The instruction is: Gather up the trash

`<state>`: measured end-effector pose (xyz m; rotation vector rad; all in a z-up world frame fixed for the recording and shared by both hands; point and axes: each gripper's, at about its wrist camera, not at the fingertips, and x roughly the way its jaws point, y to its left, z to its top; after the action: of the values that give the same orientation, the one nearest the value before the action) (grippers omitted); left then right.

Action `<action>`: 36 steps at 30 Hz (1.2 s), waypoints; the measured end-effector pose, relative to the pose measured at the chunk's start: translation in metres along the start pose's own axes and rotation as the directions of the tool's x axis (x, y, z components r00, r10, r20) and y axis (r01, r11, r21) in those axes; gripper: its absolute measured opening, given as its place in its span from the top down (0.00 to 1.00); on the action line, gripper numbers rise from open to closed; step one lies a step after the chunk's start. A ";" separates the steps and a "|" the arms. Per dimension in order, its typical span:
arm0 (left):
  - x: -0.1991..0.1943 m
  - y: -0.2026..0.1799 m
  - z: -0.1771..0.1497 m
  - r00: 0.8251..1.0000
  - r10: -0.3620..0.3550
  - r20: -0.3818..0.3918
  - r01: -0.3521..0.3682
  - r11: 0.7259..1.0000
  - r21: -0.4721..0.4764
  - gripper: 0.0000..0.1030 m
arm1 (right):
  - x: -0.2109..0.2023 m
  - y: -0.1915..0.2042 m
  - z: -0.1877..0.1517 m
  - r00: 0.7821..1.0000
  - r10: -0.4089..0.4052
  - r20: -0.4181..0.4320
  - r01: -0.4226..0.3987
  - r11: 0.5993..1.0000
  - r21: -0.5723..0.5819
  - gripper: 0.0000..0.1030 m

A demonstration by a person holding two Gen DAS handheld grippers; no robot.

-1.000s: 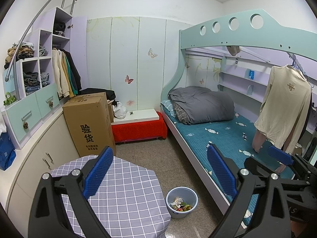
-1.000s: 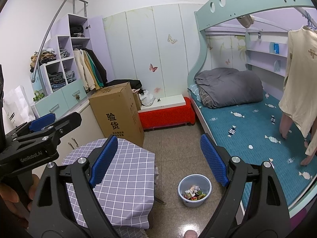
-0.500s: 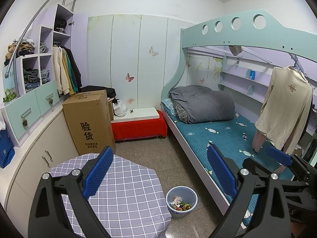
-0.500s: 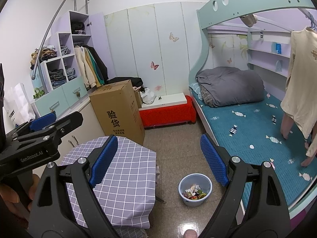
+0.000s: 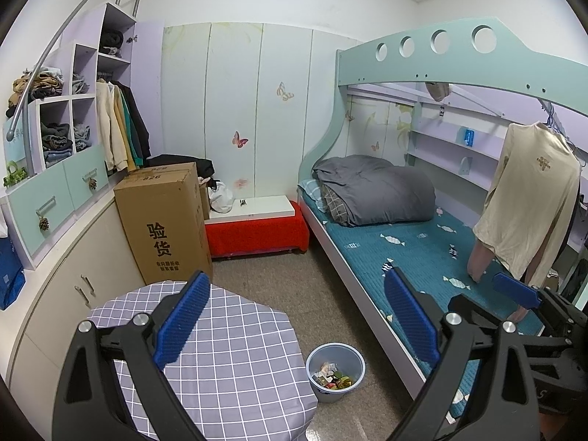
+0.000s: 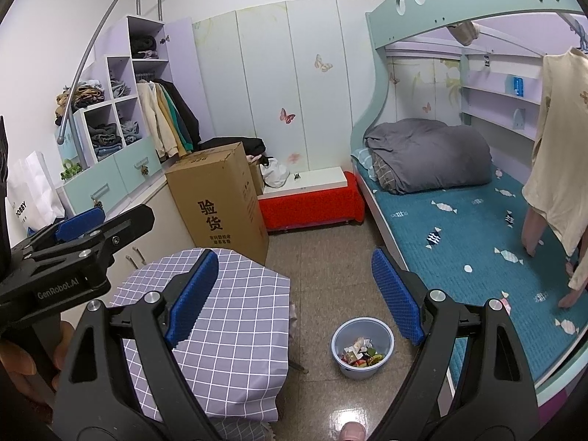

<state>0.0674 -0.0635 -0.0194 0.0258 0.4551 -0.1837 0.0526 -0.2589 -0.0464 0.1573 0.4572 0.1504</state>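
A small blue trash bin (image 5: pixel 335 370) stands on the floor between a table and the bed, with mixed wrappers inside; it also shows in the right wrist view (image 6: pixel 362 347). My left gripper (image 5: pixel 297 314) is open and empty, held high above the table and bin. My right gripper (image 6: pixel 294 292) is open and empty, also high above them. The left gripper shows from the side at the left edge of the right wrist view (image 6: pixel 79 228). The right gripper shows at the right edge of the left wrist view (image 5: pixel 522 297).
A table with a grey checked cloth (image 5: pixel 220 349) stands left of the bin. A tall cardboard box (image 5: pixel 163 220) and a red-covered low bench (image 5: pixel 257 231) are behind. The bunk bed (image 5: pixel 404 250) with a grey duvet fills the right. Cabinets (image 5: pixel 55 198) line the left wall.
Both grippers stay open and empty. The views have shifted slightly, drifting a little; the bin and table have not moved.
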 end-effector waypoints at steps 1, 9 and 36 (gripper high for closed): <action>0.000 0.001 0.000 1.000 0.000 0.000 0.000 1.000 0.001 0.09 | 0.000 0.000 0.000 1.000 0.000 -0.001 0.000 1.000 0.000 0.18; 0.006 -0.002 -0.002 1.000 0.001 -0.011 -0.001 1.000 0.000 0.09 | 0.006 0.001 0.001 1.000 0.006 -0.011 -0.006 1.000 -0.001 0.18; 0.040 0.014 -0.005 0.995 0.044 -0.090 -0.049 0.997 -0.052 0.09 | 0.054 0.002 0.003 0.995 0.050 -0.088 -0.052 0.998 -0.018 0.18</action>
<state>0.1030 -0.0563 -0.0415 -0.0082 0.5474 -0.1247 0.1015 -0.2482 -0.0660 0.1435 0.5390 0.2127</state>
